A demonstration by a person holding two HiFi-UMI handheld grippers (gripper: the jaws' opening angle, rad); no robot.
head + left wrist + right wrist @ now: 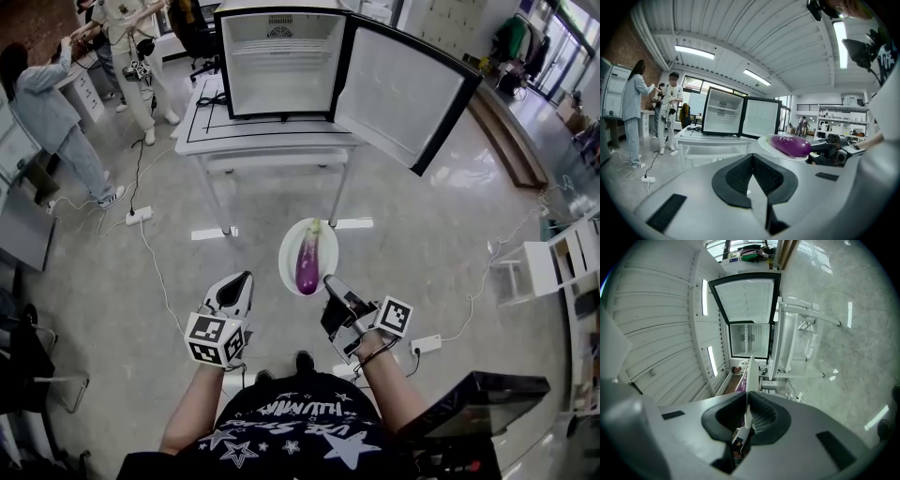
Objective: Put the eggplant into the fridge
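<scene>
A purple eggplant lies on a small white plate, held in the air over the floor. My right gripper is shut on the plate's near right rim. In the right gripper view the plate runs edge-on between the jaws, and a purple sliver of eggplant shows beside it. My left gripper hangs shut and empty to the left of the plate. From the left gripper view the eggplant is up to the right. The small fridge stands on a white table, door swung open to the right.
Two people stand at the far left by desks. Cables and a power strip lie on the floor left of the table, another strip near my right hand. White shelving is at the right, a dark case at lower right.
</scene>
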